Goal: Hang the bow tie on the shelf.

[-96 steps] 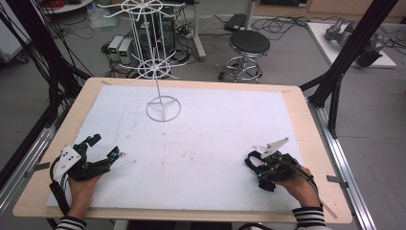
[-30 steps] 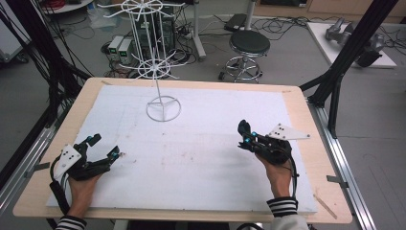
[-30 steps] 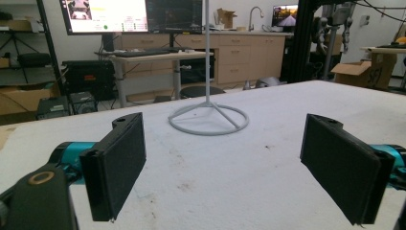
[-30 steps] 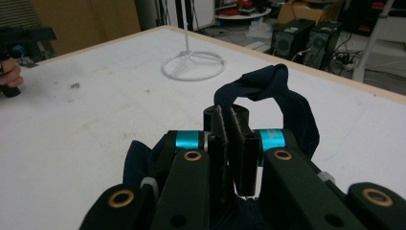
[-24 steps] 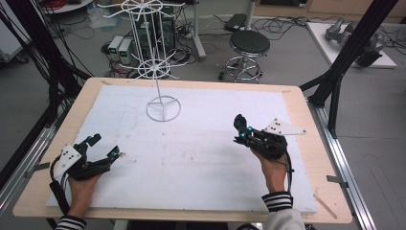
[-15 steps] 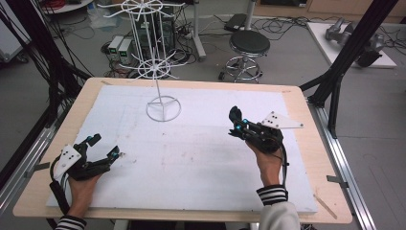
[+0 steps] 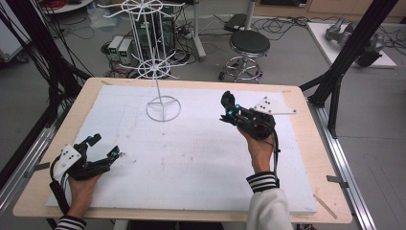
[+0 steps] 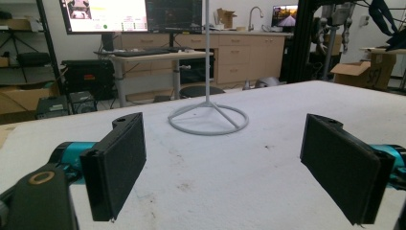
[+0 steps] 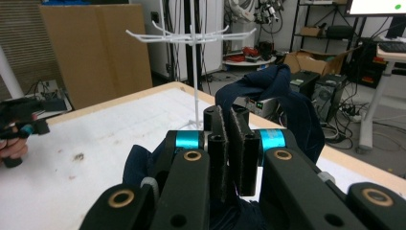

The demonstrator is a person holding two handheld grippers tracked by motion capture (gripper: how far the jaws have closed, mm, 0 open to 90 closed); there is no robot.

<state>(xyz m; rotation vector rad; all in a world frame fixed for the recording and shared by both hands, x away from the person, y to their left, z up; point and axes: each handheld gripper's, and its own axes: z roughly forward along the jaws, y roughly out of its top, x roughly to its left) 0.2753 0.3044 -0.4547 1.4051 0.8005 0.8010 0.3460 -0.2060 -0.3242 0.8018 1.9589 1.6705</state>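
Two handheld tools work over one white-covered surface (image 7: 191, 158) with a pale wooden rim. The right tool (image 7: 229, 106), at about 2 o'clock on the surface in the high view, has its jaws pressed together on a dark navy cloth (image 9: 282, 103); in the right gripper view the cloth bunches up above and behind the black pads (image 9: 234, 143) and spills down around the tool's body. A grey three-cornered plate (image 7: 273, 106) sits on top of this tool, and the hand (image 7: 261, 148) behind it wears a striped cuff (image 7: 262, 181).

The left tool (image 7: 104, 147) rests at about 8 o'clock near the surface's edge, its jaws spread wide with nothing between them; the left gripper view shows the two black pads (image 8: 117, 163) well apart over bare, lightly soiled white covering.

One white wire rack (image 7: 154, 52) stands at about 11 o'clock, its ring base (image 7: 163, 109) on the surface and two tiers of hooked arms on a single upright pole. The right tool and its cloth are near the base, at its 3 o'clock side, apart from it.

Beyond the surface, one round black stool (image 7: 249, 45) stands on the floor at 12 o'clock, among cables.
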